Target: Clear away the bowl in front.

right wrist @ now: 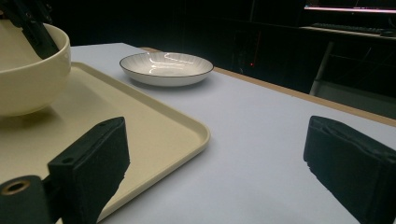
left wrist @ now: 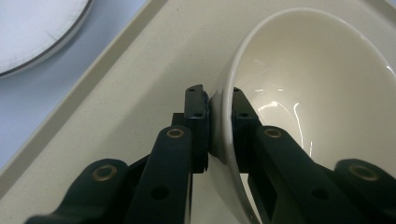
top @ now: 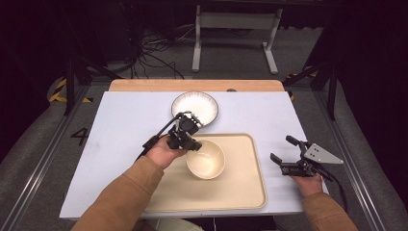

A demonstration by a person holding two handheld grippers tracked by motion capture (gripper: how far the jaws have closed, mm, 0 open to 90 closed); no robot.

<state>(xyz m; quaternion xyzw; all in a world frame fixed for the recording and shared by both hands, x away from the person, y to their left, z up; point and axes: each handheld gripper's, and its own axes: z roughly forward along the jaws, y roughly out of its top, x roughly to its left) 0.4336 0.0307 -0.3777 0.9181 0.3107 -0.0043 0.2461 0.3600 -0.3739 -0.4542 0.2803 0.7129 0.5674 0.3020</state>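
Left gripper [top: 191, 142]: sitting just left of centre in the high view, clamping its jaws on the wall of the bowl [top: 206, 159], one pad outside and one inside the rim.
Left gripper, close up [left wrist: 219, 121]: pinching the thin rim at lower centre of its own view, the pads pressing flat against both faces of the wall.
Bowl, look: showing as cream, glossy and round, with a smooth plain inside that is catching curved light streaks at the right of the left gripper view [left wrist: 308, 93].
Bowl, place: resting on the tray [top: 240, 192], in that tray's upper left part, at the middle of the high view.
Tray: lying pale beige with a raised rim and rounded corners on the white table [top: 120, 125].
Plate [top: 195, 107]: sitting white with a dark edge line just above the tray, upper centre.
Right gripper [top: 287, 155]: hovering at the right of the high view beside the tray, jaws standing wide apart and holding nothing.
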